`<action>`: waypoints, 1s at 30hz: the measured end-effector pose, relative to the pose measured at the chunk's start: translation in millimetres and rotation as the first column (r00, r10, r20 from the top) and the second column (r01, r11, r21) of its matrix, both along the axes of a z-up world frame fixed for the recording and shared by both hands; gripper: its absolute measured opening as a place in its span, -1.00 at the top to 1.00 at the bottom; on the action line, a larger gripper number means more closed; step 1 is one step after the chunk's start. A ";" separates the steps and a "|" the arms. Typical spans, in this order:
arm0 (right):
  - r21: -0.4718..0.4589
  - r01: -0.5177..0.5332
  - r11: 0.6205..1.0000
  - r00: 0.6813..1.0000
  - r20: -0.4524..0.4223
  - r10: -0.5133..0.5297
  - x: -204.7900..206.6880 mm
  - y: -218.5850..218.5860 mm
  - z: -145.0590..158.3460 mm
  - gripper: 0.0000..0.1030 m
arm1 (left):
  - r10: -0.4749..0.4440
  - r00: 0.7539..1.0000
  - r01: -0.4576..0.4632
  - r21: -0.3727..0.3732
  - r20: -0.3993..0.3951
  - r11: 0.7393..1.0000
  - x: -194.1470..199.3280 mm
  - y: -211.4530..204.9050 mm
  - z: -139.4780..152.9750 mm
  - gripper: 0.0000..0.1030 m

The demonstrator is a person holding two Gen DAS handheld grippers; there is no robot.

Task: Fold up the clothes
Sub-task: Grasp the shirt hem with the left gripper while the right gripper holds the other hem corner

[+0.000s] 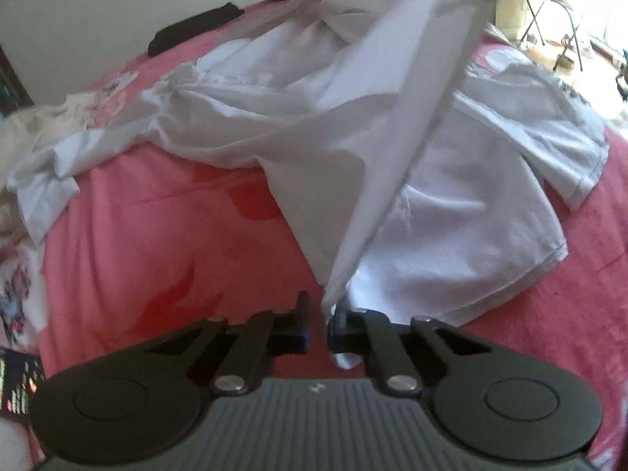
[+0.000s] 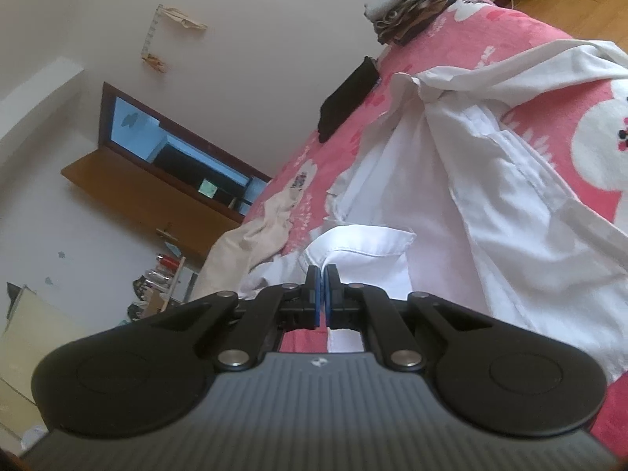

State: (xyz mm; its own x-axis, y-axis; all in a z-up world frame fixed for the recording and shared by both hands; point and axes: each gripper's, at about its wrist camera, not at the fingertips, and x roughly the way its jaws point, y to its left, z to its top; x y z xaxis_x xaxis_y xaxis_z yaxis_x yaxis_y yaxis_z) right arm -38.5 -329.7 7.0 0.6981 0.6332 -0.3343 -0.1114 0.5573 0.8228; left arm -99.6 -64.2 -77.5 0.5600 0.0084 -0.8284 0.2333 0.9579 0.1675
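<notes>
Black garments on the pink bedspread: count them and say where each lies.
1: a folded black garment lies flat by the wall-side edge of the pink bedspread, short of the stack of folded clothes. Others may sit hidden in that stack.

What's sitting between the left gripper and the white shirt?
Nothing visible. A corner of the white shirt lies right between the left gripper's jaws and stretches up from them, above the pink bedspread.
</notes>
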 end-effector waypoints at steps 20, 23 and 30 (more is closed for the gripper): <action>-0.139 -0.058 0.989 0.988 -0.153 0.036 -29.8 6.6 -41.6 0.99 | -0.223 0.974 0.216 0.171 0.023 0.961 -63.7 34.2 26.4 0.98; -0.190 -0.103 0.976 0.980 -0.189 0.067 -36.0 11.7 -53.2 0.99 | -0.249 0.968 0.245 0.209 -0.003 0.947 -73.0 37.8 23.1 0.98; -0.199 -0.198 0.960 0.960 -0.235 0.150 -44.6 27.0 -64.7 0.99 | -0.264 0.964 0.245 0.324 0.018 0.914 -88.8 47.5 25.7 0.98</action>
State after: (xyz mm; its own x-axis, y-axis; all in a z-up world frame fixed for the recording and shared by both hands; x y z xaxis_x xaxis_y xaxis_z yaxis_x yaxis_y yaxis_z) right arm -83.0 -302.8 -57.7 0.4793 0.6324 -0.6086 -0.0563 0.7141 0.6977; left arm -188.4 -16.7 -51.8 0.6263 0.1146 -0.7711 0.4423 0.7623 0.4725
